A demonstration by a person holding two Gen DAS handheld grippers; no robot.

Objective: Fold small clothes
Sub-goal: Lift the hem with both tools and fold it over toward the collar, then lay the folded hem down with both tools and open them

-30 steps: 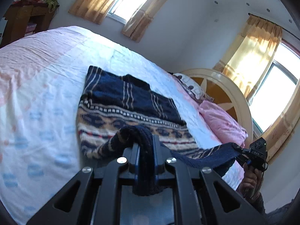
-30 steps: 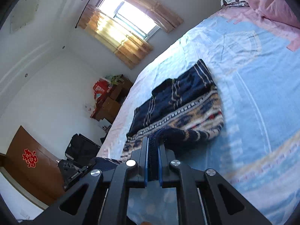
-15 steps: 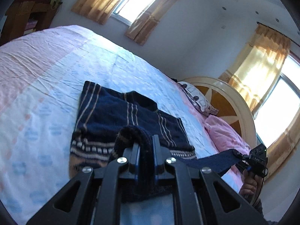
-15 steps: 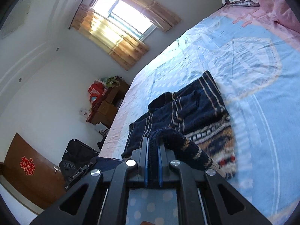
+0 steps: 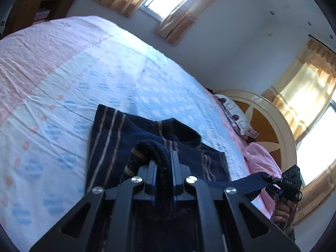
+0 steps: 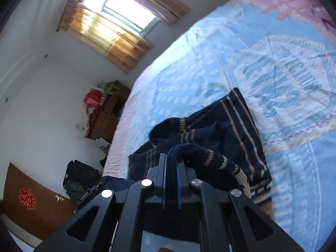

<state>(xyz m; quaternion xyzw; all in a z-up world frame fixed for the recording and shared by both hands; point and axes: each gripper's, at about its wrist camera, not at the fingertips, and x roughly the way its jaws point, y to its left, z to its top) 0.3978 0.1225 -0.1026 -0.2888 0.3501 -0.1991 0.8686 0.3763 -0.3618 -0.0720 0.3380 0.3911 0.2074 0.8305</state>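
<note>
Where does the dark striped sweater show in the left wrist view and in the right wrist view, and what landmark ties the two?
Left wrist: the dark striped sweater lies lower centre on the bed, its near edge clamped in the jaws.
Right wrist: the sweater sits centre, bunched, its edge clamped in the jaws.
Shared landmark: the wooden cabinet with red items, top left in the left view, middle left in the right view.

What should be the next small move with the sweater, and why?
Probably lower both hands and lay the held hem on the far part of the sweater. The left gripper and right gripper are shut on it, and it already hangs above the collar.
</note>
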